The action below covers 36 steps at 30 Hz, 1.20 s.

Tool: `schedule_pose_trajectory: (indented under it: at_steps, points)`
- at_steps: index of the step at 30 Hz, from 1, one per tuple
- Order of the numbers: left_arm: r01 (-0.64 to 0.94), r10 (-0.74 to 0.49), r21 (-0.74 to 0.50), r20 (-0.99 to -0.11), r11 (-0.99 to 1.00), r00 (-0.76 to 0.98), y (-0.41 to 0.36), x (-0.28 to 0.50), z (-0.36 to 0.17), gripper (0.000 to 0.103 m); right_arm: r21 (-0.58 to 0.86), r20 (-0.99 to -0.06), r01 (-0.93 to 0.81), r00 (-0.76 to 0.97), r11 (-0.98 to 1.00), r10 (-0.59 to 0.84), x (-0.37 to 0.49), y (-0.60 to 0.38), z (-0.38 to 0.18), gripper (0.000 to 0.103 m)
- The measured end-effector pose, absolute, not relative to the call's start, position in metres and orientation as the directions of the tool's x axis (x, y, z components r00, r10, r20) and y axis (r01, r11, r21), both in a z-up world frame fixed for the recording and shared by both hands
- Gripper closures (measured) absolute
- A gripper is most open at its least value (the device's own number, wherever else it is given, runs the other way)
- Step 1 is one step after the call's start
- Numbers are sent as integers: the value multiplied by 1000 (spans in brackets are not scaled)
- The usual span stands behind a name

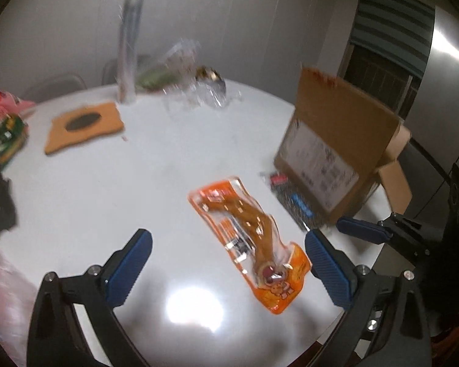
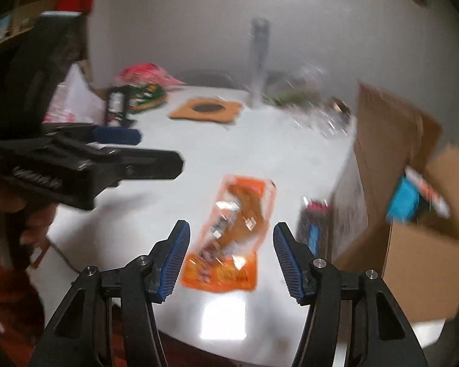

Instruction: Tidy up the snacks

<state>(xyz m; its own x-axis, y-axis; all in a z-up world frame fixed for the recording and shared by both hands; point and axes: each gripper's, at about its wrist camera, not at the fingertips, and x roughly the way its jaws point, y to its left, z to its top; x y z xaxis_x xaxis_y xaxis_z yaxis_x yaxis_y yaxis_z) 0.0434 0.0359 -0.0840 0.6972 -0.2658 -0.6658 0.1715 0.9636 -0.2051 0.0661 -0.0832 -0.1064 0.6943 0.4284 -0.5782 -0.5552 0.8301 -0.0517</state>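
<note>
An orange snack packet (image 1: 249, 238) with a brown meat piece lies flat on the white round table (image 1: 107, 183); it also shows in the right wrist view (image 2: 234, 235). My left gripper (image 1: 229, 263) is open above the table, the packet near its right finger. My right gripper (image 2: 231, 253) is open and empty, its fingers on either side of the packet's near end, above it. An open cardboard box (image 1: 336, 165) stands at the table's right edge, with a blue packet (image 2: 405, 200) inside. A dark snack packet (image 1: 293, 202) lies against the box.
An orange mat (image 1: 84, 125) lies at the far left. A tall clear cylinder (image 1: 128, 52) and crumpled clear wrappers (image 1: 199, 91) stand at the back. Red and green snack bags (image 1: 3, 122) sit at the left edge. The left gripper (image 2: 85, 165) crosses the right wrist view.
</note>
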Motion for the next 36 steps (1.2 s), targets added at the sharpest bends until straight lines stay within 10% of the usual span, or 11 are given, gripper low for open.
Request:
schedule_pose_trajectory:
  at_steps: [19, 36]
  points:
    - [201, -314, -242, -750, 949, 582, 2, 79, -128, 52, -91, -556, -315, 803, 945, 214, 95, -108, -159, 68]
    - [184, -284, -217, -763, 959, 581, 21, 73, -129, 53, -152, -600, -301, 785, 942, 154, 124, -91, -165, 67]
